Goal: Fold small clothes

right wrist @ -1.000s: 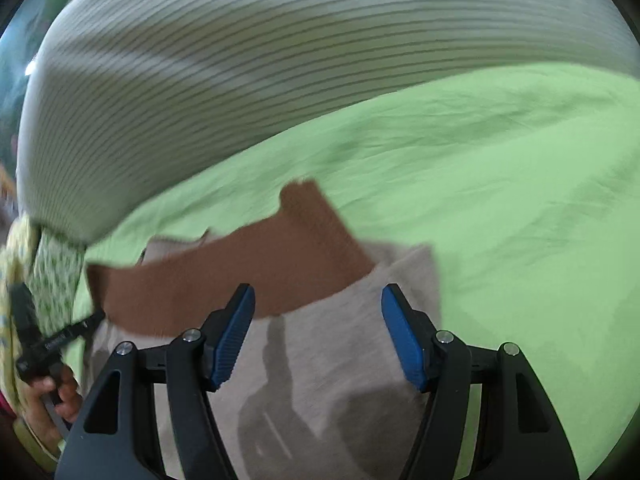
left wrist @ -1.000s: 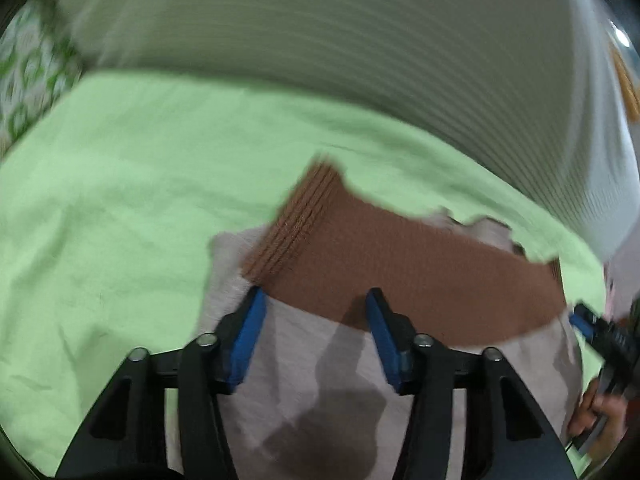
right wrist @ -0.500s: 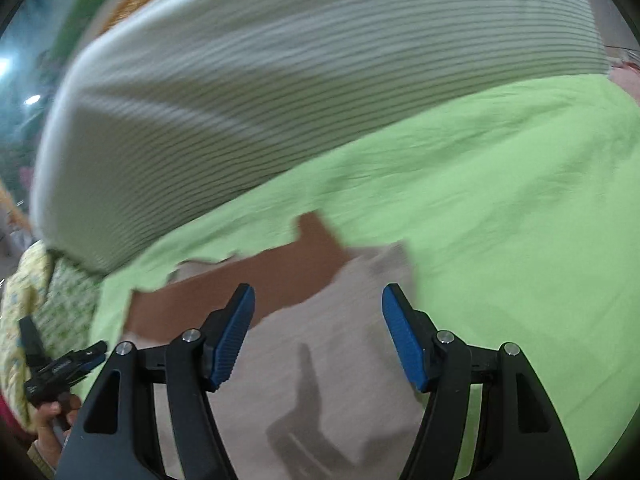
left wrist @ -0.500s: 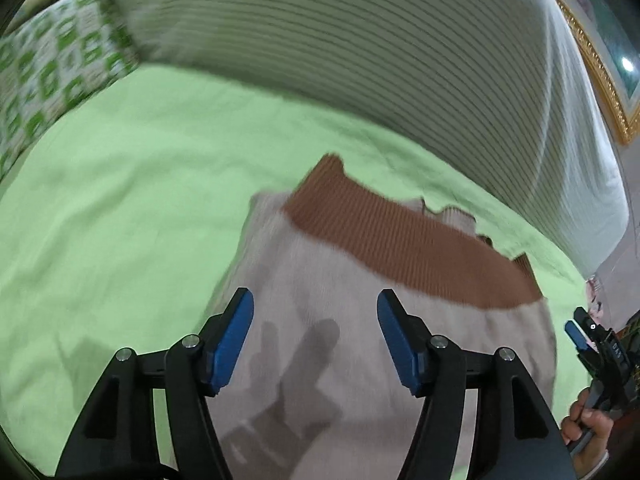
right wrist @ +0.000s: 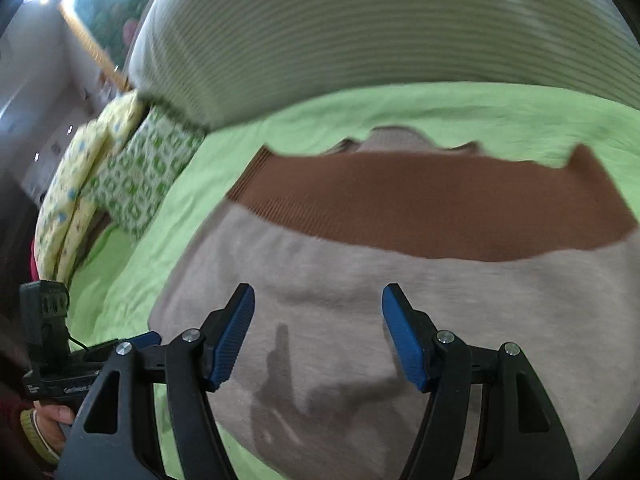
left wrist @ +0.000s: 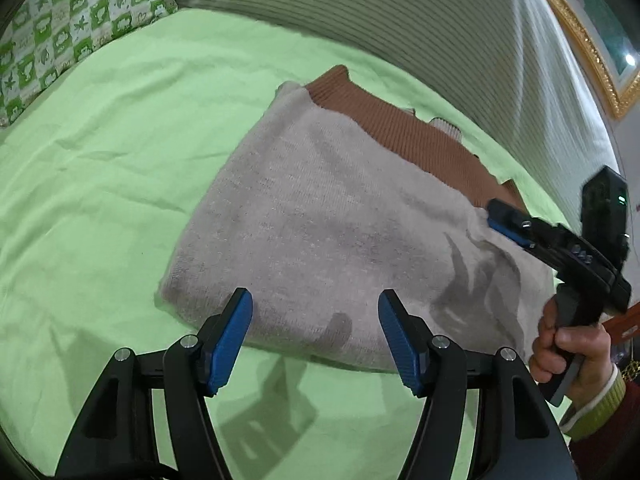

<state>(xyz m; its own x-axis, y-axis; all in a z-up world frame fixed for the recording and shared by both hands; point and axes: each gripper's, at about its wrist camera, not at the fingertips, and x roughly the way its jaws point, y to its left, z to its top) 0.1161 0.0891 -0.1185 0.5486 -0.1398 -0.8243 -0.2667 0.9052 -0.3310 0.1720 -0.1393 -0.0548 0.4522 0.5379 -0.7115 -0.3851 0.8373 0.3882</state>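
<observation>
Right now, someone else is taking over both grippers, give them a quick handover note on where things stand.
Left gripper: open, empty, hovering at the near edge of the sweater.
Right gripper: open, empty, above the sweater's grey body.
The sweater lies folded on the green sheet, its brown ribbed band on top at the far side, toward the striped bedding.
Done: one fold looks laid and released.
Left: probably another fold to make it compact; check the uneven edges past the band.
</observation>
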